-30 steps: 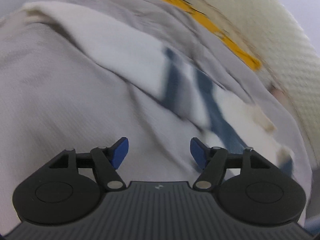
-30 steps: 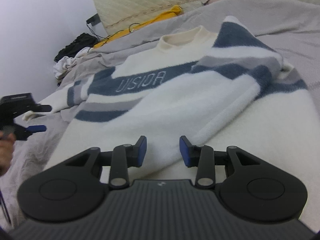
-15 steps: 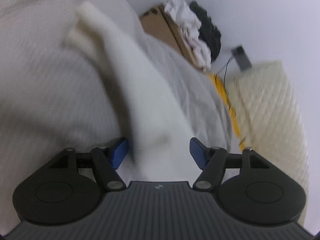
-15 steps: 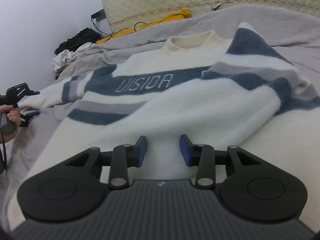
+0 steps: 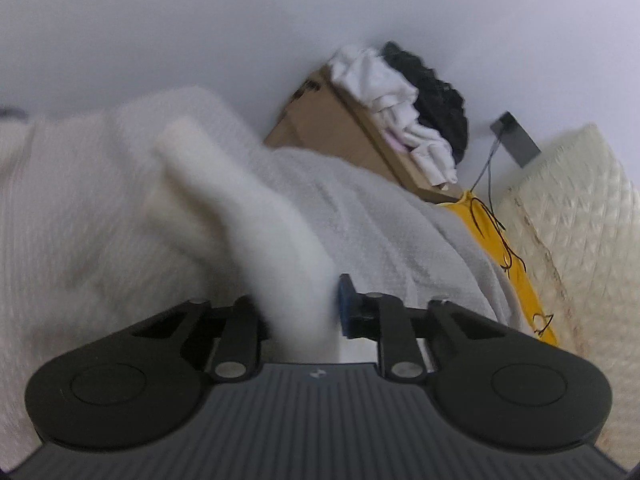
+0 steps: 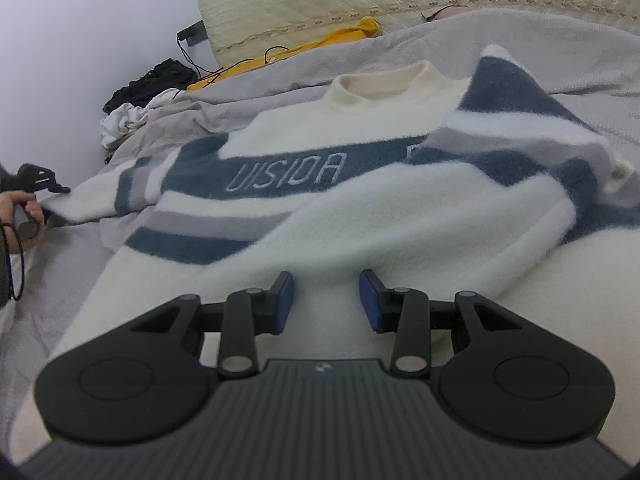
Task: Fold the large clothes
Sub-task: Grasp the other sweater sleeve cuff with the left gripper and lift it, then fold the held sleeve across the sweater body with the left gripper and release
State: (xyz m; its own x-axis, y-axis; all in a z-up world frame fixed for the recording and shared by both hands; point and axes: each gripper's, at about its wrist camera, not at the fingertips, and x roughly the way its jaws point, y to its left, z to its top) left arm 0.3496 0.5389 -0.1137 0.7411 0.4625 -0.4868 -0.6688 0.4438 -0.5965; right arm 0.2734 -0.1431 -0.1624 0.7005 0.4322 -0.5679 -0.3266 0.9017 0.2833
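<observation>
A cream sweater (image 6: 360,208) with blue and grey stripes lies face up on the grey bedcover (image 6: 540,48), its right sleeve folded across the chest. My right gripper (image 6: 326,296) hovers open just over the sweater's lower body, with nothing between its fingers. In the left wrist view the white sleeve (image 5: 256,216) runs up from between the jaws of my left gripper (image 5: 300,308); they are closing and pinch the fabric. The right wrist view shows that left gripper (image 6: 40,184) at the far left, held by a hand (image 6: 28,208) at the sleeve's end.
A cardboard box (image 5: 340,132) with white and black clothes (image 5: 400,108) stands against the wall past the bed. A yellow cloth (image 5: 492,240) with a black cable lies along the quilted headboard (image 5: 580,220). A dark plug (image 5: 516,140) sits on the wall.
My left gripper swung out along the sleeve toward its end, and its jaws went from wide apart to pinched on the white fabric. The right gripper barely shifted.
</observation>
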